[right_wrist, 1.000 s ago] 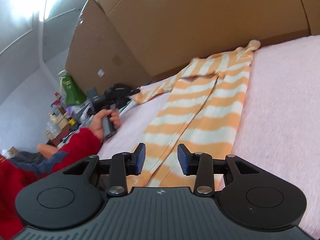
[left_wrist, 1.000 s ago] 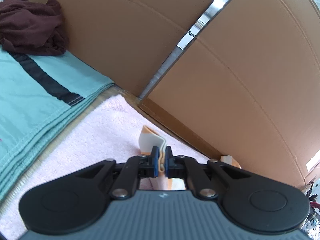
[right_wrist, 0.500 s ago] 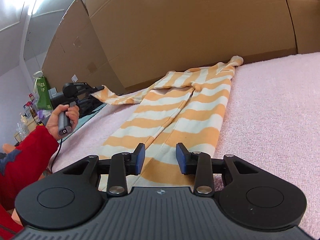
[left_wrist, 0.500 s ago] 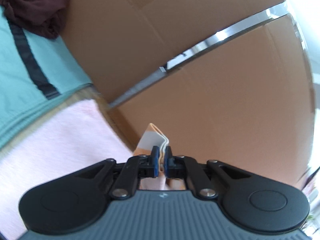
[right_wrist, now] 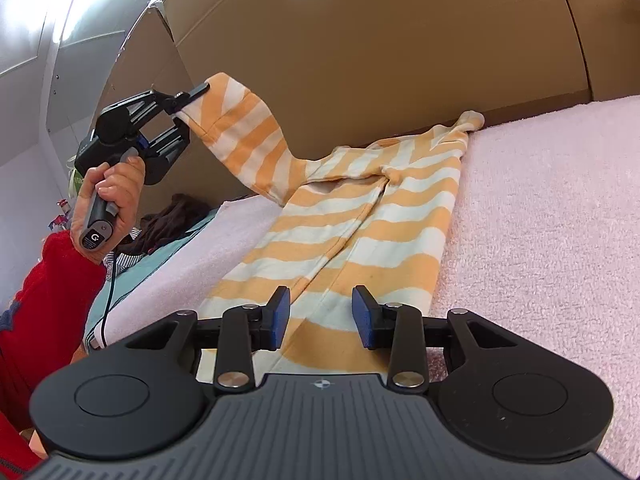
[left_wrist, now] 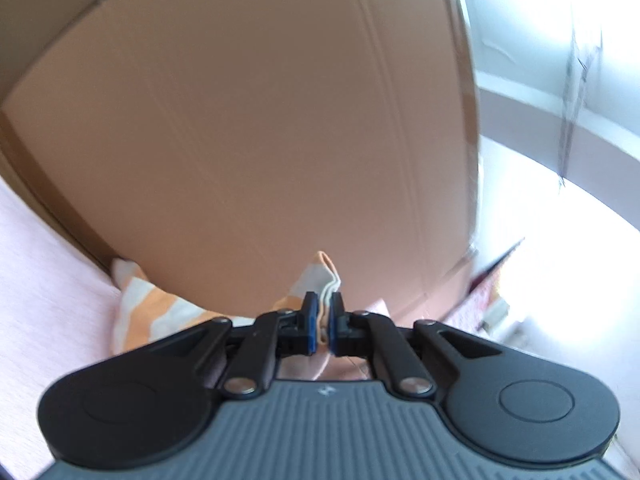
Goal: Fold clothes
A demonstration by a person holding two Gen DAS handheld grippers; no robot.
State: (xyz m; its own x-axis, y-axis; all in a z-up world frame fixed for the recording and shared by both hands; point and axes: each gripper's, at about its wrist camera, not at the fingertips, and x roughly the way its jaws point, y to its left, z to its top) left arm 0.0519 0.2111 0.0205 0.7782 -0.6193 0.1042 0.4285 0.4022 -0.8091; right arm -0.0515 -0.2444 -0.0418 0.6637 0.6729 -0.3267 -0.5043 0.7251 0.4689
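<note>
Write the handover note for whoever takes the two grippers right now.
Left gripper: shut on the sleeve cuff of the orange striped top, lifted off the pink towel toward the cardboard boxes.
Right gripper: open, empty, over the top's bottom hem.
Done: the top lies flat; the other sleeve is folded along its side.
Left: lay the lifted sleeve across the body, then fold the body.

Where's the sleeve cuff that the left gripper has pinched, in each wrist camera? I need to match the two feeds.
Left wrist: the cuff sits low centre, poking up between the shut fingers of the left gripper.
Right wrist: the cuff is upper left, lifted off the pink blanket by the left gripper.
Shared landmark: the cardboard wall behind the orange-striped garment.
</note>
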